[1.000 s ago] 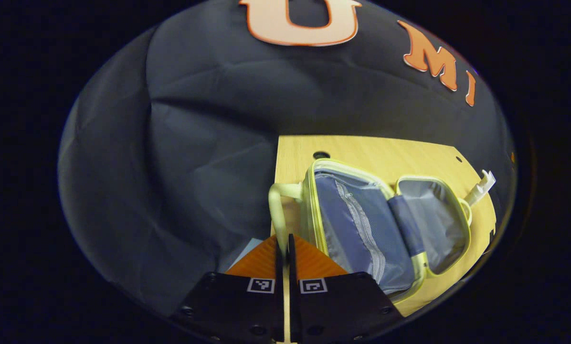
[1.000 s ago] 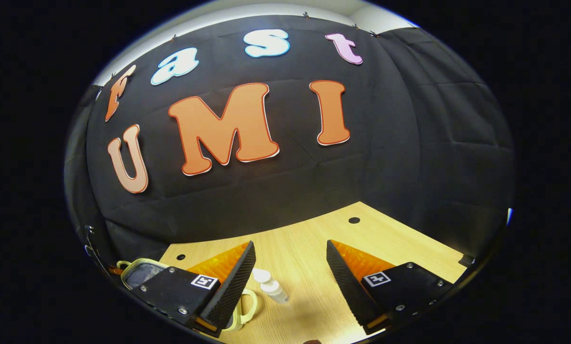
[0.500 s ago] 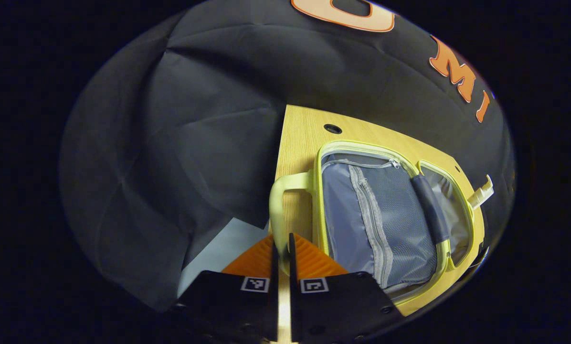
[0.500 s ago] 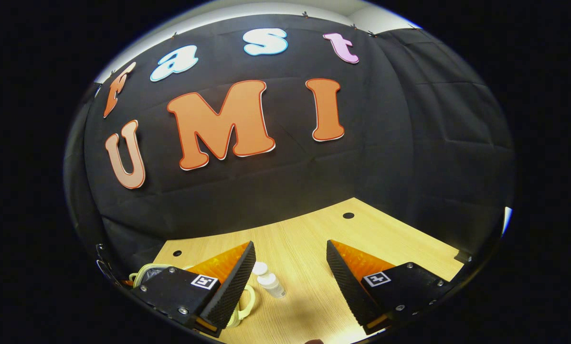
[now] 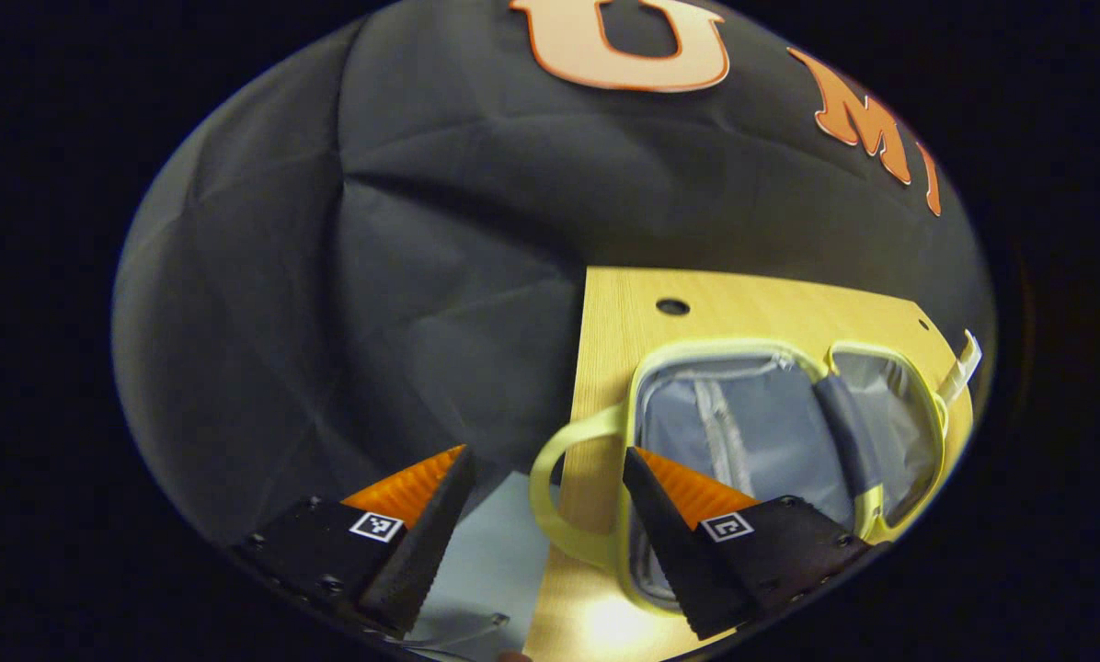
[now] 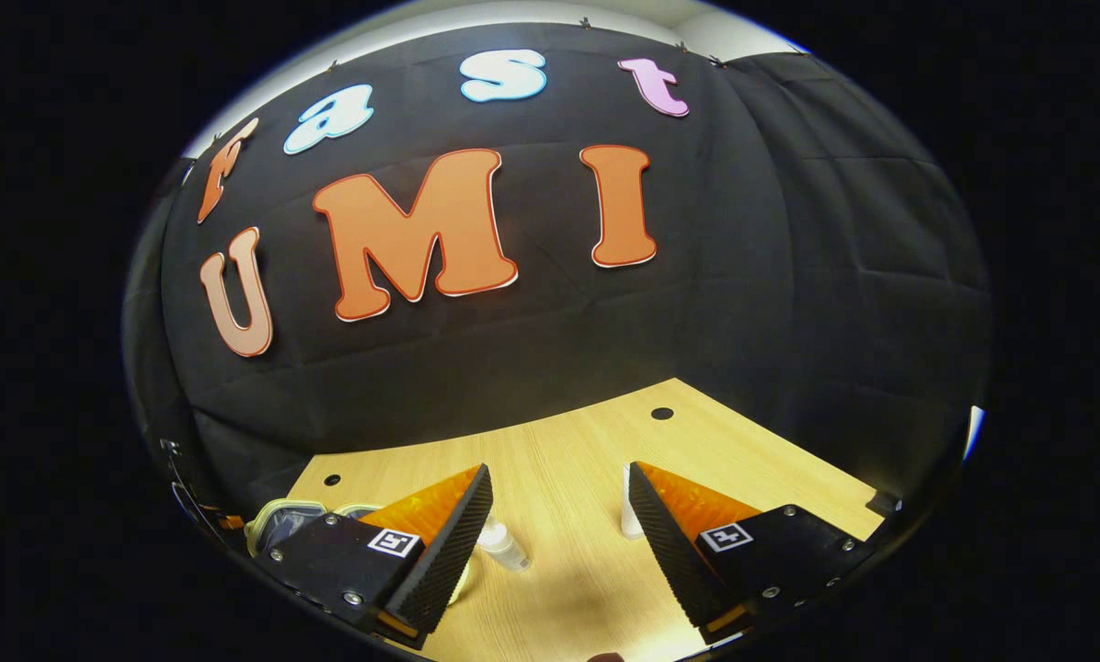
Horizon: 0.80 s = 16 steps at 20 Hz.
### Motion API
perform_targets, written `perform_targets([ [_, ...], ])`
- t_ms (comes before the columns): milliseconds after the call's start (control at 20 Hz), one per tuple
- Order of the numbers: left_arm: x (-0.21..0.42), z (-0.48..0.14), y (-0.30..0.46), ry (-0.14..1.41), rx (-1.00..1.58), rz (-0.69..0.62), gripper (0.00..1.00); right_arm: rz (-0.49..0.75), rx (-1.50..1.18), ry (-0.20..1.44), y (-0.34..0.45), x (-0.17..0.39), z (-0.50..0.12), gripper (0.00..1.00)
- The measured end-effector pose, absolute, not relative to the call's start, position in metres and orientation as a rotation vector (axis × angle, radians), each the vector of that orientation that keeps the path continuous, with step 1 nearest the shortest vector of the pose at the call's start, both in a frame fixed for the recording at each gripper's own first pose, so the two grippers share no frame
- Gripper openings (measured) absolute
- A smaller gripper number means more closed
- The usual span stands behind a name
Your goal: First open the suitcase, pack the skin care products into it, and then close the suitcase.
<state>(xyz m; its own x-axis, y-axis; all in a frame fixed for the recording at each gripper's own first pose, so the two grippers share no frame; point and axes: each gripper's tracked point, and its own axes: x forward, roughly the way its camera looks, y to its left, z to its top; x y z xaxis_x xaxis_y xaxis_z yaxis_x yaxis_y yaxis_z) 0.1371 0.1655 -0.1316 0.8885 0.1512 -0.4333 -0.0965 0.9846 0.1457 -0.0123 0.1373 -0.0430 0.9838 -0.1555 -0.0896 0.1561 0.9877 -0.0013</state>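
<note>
A wooden table [image 5: 752, 303] with a pale grain and small round holes is seen in front of the wrinkled black cloth wall. In the left gripper view the suitcase [image 5: 761, 441] lies at the lower right of the frame, opened flat, so that both halves with grey lining, a mesh zip pocket and a yellow-green soft rim are shown. Half a second ago its curved handle [image 5: 559, 487] was pinched by the left gripper [image 5: 543, 515]; now the fingers are spread wide and the handle lies free between them, untouched. It is judged that the opening step is finished and the packing can be started. In the right gripper view the right gripper [image 6: 559, 533] is held with its fingers wide apart, nothing between them, low in the frame. A small white bottle [image 6: 502, 547] lies on its side just beside the left finger, and a second white container [image 6: 629, 515], upright, is now seen at the edge of the right finger. The plastic looks smooth and rounded, so a slip is possible.
</note>
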Motion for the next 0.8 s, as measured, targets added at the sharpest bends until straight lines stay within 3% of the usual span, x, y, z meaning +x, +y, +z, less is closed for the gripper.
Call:
perform_targets([
  [250, 0.118, -0.012, 0.095, 0.23, 0.185, 0.17, 1.0, -0.105, -0.014, 0.118, 0.119, 0.01, -0.042, 0.95],
  [450, 0.099, 0.052, 0.01, 0.127, 0.138, 0.12, 1.0, -0.059, -0.051, 0.129, 0.097, 0.031, -0.039, 0.95],
  [800, 0.083, 0.07, -0.161, 0.029, 0.075, 0.031, 1.0, -0.01, -0.1, 0.141, 0.056, 0.058, -0.038, 0.95],
])
